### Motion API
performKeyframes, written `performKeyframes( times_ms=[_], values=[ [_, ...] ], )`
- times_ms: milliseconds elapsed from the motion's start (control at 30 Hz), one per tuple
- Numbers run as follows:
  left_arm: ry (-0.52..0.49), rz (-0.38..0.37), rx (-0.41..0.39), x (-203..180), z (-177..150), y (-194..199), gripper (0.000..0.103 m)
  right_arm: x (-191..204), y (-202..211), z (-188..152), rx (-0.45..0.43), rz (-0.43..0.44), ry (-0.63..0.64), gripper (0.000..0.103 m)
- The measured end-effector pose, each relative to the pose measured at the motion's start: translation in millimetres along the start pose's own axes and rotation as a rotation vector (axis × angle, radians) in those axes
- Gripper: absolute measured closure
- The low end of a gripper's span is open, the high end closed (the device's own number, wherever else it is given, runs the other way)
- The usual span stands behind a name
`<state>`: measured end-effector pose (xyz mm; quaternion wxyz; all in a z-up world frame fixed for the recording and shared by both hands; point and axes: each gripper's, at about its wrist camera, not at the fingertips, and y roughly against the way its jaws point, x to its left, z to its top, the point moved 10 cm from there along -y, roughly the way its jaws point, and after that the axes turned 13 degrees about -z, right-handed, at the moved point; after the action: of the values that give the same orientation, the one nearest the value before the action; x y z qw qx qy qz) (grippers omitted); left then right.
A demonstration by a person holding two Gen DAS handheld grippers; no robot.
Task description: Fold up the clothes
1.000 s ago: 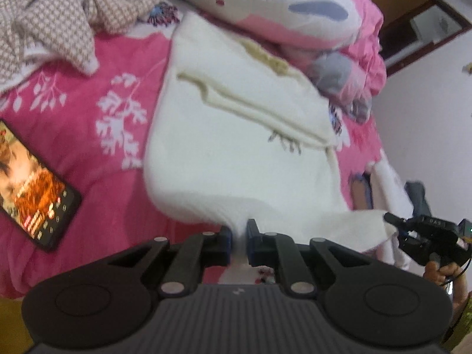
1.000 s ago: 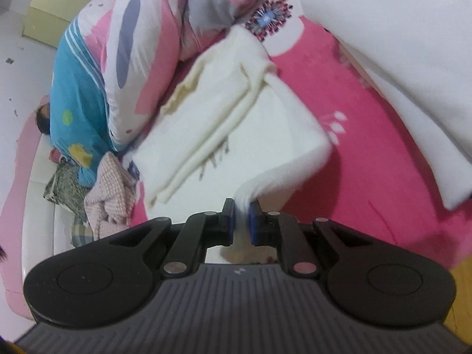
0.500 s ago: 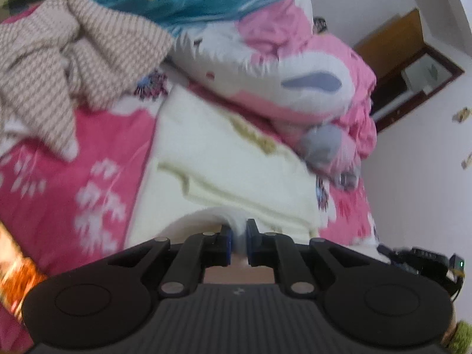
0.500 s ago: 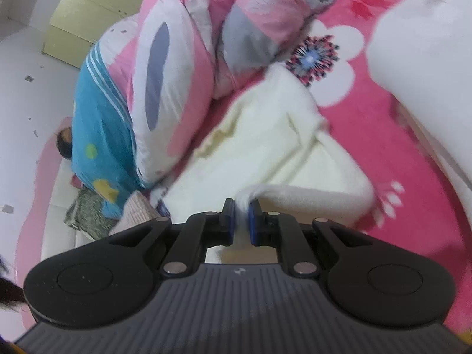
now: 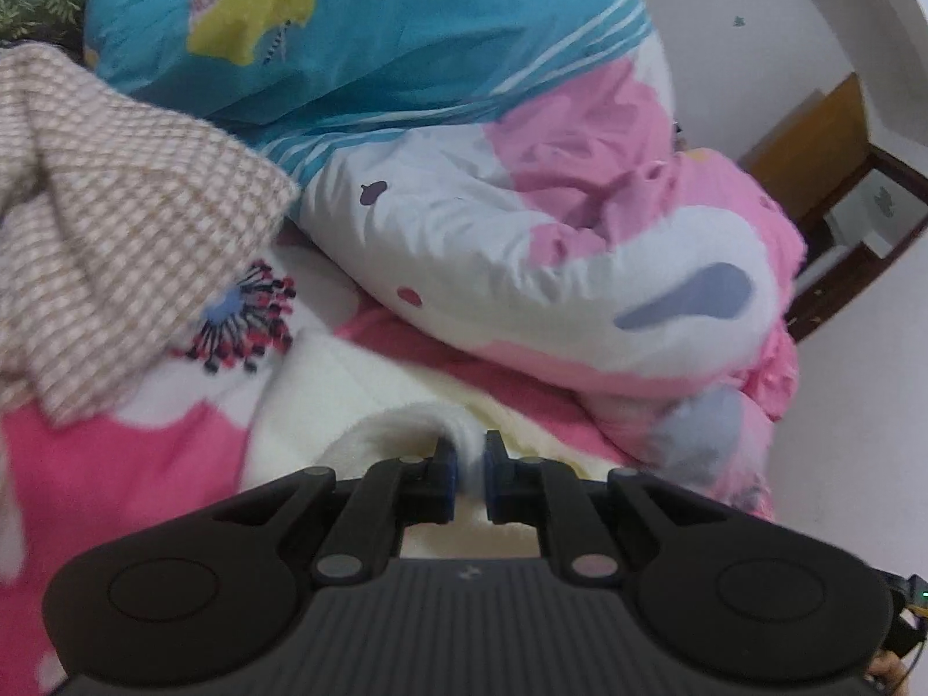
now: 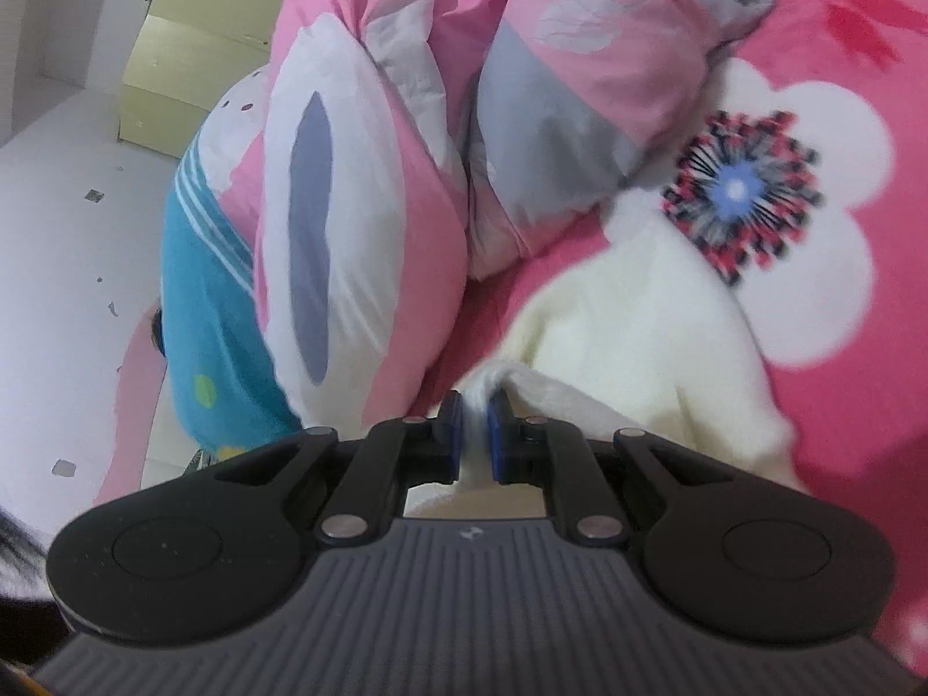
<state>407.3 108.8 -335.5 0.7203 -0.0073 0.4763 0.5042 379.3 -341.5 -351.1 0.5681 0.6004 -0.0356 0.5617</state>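
Observation:
A cream fleece garment (image 5: pixel 325 406) (image 6: pixel 632 336) lies on the pink flowered bed cover, partly folded over itself. My left gripper (image 5: pixel 468 455) is shut on one edge of it, the white cloth pinched between the blue pads. My right gripper (image 6: pixel 475 412) is shut on another edge of the same garment, with the cloth bunched between its pads. Both held edges hang low over the far part of the garment, close to the pile of quilts. Most of the garment is hidden under the gripper bodies.
A pink, white and grey quilt (image 5: pixel 580 243) (image 6: pixel 406 145) is heaped just beyond the garment, with a blue quilt (image 5: pixel 359 35) behind it. A brown checked garment (image 5: pixel 104 243) lies crumpled at the left. The pink bed cover (image 6: pixel 841 348) spreads to the right.
Both grippers carried the garment's near edge away over itself towards the quilts. The phone and the wide spread of cream cloth have gone out of view; the quilts now fill the frames.

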Motion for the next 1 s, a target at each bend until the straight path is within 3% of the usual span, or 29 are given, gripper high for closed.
performKeyframes(
  times_ms=[200, 400, 500, 600, 667, 700, 767, 833, 867, 1000],
  values=[
    [-0.017, 0.035, 0.030, 20.7, 19.6, -62.4, 0.094, -2.0, -55.3, 37.9, 0.026, 0.015, -0.032, 0.096],
    [-0.019, 0.051, 0.059, 37.1, 26.0, -99.9, 0.094, -10.9, -92.2, 57.5, 0.052, 0.016, -0.067, 0.096],
    [0.051, 0.029, 0.110, 54.5, 21.5, -119.9, 0.090, -21.7, -109.8, 64.9, 0.071, 0.007, -0.101, 0.094],
    [0.196, 0.002, 0.092, 77.0, 23.0, -128.2, 0.081, -46.4, -133.4, 70.2, 0.112, -0.007, -0.186, 0.089],
    [0.267, -0.034, 0.057, 83.7, 25.7, -124.8, 0.080, -60.0, -135.8, 80.8, 0.076, 0.043, -0.267, 0.087],
    [0.280, -0.045, 0.048, 84.6, 26.3, -122.8, 0.079, -64.6, -132.1, 87.3, 0.043, 0.067, -0.301, 0.081],
    [0.254, -0.047, 0.022, 80.8, 27.4, -115.4, 0.074, -69.2, -119.3, 98.1, -0.023, 0.091, -0.328, 0.075],
    [0.201, -0.036, -0.017, 72.8, 30.7, -104.1, 0.052, -60.3, -106.6, 98.1, -0.038, 0.085, -0.266, 0.075],
    [0.177, -0.032, -0.039, 68.8, 34.5, -97.2, 0.047, -54.0, -100.7, 96.6, -0.037, 0.078, -0.223, 0.075],
    [0.126, -0.045, -0.063, 55.1, 38.7, -80.0, 0.044, -7.3, -95.7, 72.3, 0.011, 0.004, 0.125, 0.075]
  ],
)
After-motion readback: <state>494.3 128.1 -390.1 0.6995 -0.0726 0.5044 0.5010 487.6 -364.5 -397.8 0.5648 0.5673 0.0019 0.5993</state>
